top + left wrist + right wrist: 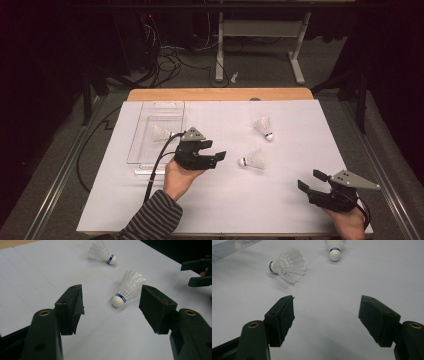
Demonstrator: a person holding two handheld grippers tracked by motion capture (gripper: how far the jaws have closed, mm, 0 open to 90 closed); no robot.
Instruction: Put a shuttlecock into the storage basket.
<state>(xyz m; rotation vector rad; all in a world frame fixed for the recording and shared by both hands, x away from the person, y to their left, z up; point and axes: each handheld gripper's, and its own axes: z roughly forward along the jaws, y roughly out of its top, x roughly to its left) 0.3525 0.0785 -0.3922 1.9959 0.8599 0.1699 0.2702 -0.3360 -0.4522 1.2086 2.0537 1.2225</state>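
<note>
Left gripper (220, 156), jaws spread and empty, faces the near shuttlecock (253, 160) lying at its three o'clock, seemingly to collect it for the clear tray (150, 150); right gripper (310, 181) waits, also spread.

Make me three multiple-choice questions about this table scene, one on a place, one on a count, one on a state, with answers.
1. Where does one shuttlecock lie?
A. in the clear tray
B. on the floor
C. in a hand

2. How many shuttlecocks lie on the white mat, outside the tray?
A. one
B. two
C. four

3. How is the left gripper?
A. shut on a shuttlecock
C. shut on nothing
B. open

Answers: 1 A, it shows through the tray's clear wall. 2 B, the near shuttlecock and the far shuttlecock. 3 B, its fingers stand apart with nothing between them.
</note>
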